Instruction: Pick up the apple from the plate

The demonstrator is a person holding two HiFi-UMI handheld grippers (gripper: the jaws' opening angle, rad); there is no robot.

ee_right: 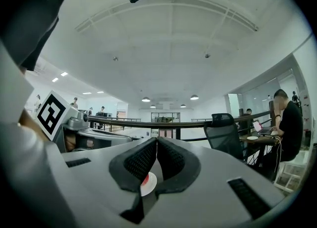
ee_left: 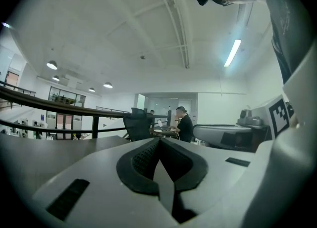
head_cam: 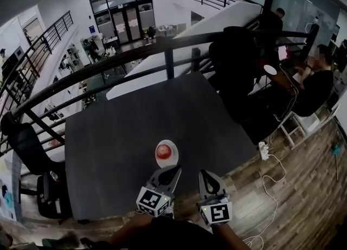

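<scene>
A red apple [head_cam: 164,150] sits on a small white plate [head_cam: 173,160] near the front edge of the dark table [head_cam: 119,146]. My left gripper [head_cam: 177,167] is shut and empty, its tip just in front of the plate's near right rim. My right gripper [head_cam: 203,172] is also shut with nothing in it, a little to the right of the plate at the table's edge. In the right gripper view the plate [ee_right: 149,183] and a sliver of the apple [ee_right: 144,179] show low through the gap under the closed jaws [ee_right: 156,140]. The left gripper view shows closed jaws [ee_left: 159,140] and no apple.
A black railing [head_cam: 168,53] runs behind the table. A black office chair [head_cam: 27,146] stands at the left. At the right a person [head_cam: 317,81] sits at a desk, and a power strip with cables [head_cam: 264,150] lies on the wooden floor.
</scene>
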